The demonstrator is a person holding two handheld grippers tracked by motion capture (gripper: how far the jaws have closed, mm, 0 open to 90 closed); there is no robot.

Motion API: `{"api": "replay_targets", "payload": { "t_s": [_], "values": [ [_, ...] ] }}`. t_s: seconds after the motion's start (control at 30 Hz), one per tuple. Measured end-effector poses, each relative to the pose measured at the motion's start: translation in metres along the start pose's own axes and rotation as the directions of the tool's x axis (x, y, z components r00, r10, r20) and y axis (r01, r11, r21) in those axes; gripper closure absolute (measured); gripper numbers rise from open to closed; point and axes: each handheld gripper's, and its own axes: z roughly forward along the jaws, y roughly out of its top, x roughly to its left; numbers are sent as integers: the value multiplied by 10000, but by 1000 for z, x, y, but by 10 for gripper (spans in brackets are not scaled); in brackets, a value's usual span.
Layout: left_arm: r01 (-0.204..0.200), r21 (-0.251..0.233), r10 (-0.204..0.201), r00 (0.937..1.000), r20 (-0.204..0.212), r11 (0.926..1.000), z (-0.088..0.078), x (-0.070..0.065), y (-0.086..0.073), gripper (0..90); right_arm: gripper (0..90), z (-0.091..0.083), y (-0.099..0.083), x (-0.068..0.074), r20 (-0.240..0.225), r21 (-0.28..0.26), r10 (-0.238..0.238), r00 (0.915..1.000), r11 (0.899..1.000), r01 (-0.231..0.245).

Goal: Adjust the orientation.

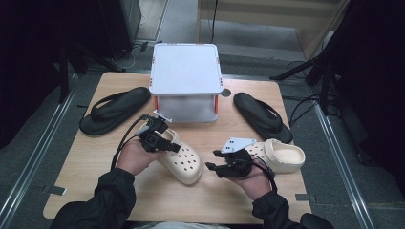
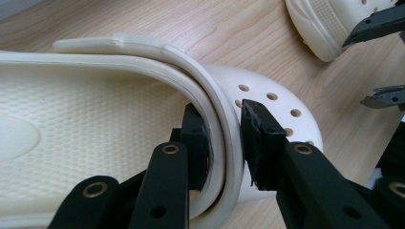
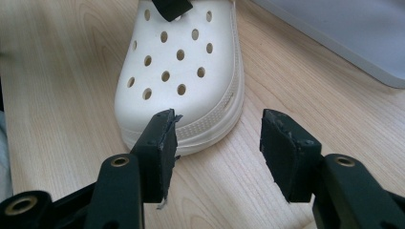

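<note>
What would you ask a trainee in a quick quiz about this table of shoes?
1. How many cream clogs lie on the table? A one, B two, C three.
2. True or false: the right gripper has its fingers clamped on a clog.
3. What stands between the fingers of the left gripper?

Key: 1 B. 2 False: its fingers stand apart with nothing between them. 3 The rim and strap of one clog, with one finger inside the shoe and one outside.
</note>
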Motion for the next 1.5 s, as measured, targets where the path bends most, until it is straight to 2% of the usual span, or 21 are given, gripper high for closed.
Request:
{"api": "replay_targets", "payload": {
  "t_s": [0.1, 0.2, 0.33, 0.43, 0.5, 0.7, 0.83, 0.93, 1.07, 1.13, 1.17, 1.23, 1.3, 1.4, 1.5],
  "values": [
    [11, 45, -11, 9999, 143, 10000, 0, 3, 1, 703, 478, 1, 0, 1, -18, 38, 63, 10000, 10000, -63],
    [-59, 3, 59, 10000, 53, 10000, -1, 2, 1, 691, 478, 2, 0, 2, -24, 36, 72, 10000, 10000, -72],
    [-469, 86, 471, 9985, -263, 9989, -8, 1, 1, 683, 478, 4, 1, 4, -129, 41, 98, 9999, 9999, -97],
    [-556, -154, 550, 9977, -406, 9983, -18, 0, 1, 663, 479, 6, 0, 6, -136, 112, 116, 9998, 9999, -114],
    [-510, -537, 496, 9984, -256, 9973, -26, -1, 1, 667, 482, 7, 0, 6, -156, 145, 139, 9998, 9998, -137],
    [-841, -897, 810, 9960, -378, 9924, -47, 3, 2, 706, 513, 7, 1, 9, -303, -58, 297, 9991, 9995, -299],
    [-709, -879, 659, 9961, -591, 9936, -52, 19, 0, 779, 566, 7, 2, 13, -341, -222, 464, 9983, 9986, -472],
    [-801, -675, 746, 9939, -809, 9945, -50, 33, -1, 825, 629, 7, 3, 17, -414, -307, 566, 9975, 9979, -579],
    [-904, -602, 854, 9931, -809, 9941, -47, 50, -3, 898, 737, 10, 3, 23, -440, -279, 591, 9973, 9978, -604],
    [-938, -441, 904, 9933, -725, 9946, -46, 59, -3, 900, 803, 11, 3, 26, -438, -260, 621, 9971, 9977, -633],
    [-938, -441, 904, 9933, -725, 9946, -46, 59, -3, 900, 834, 12, 3, 28, -453, -276, 639, 9969, 9975, -651],
    [-979, -441, 944, 9926, -768, 9942, -42, 70, -3, 900, 882, 14, 3, 31, -554, -287, 660, 9963, 9973, -677],
    [-1192, -413, 1155, 9899, -828, 9920, -39, 75, -3, 900, 900, 17, 4, 35, -674, -294, 680, 9954, 9971, -701],
    [-1695, -369, 1651, 9812, -994, 9848, -33, 82, -4, 900, 900, 21, 5, 43, -643, -370, 620, 9960, 9972, -645],
    [-1845, -281, 1807, 9780, -1041, 9824, -27, 88, -6, 900, 900, 27, 6, 52, -586, -416, 595, 9965, 9972, -620]
  ]
}}
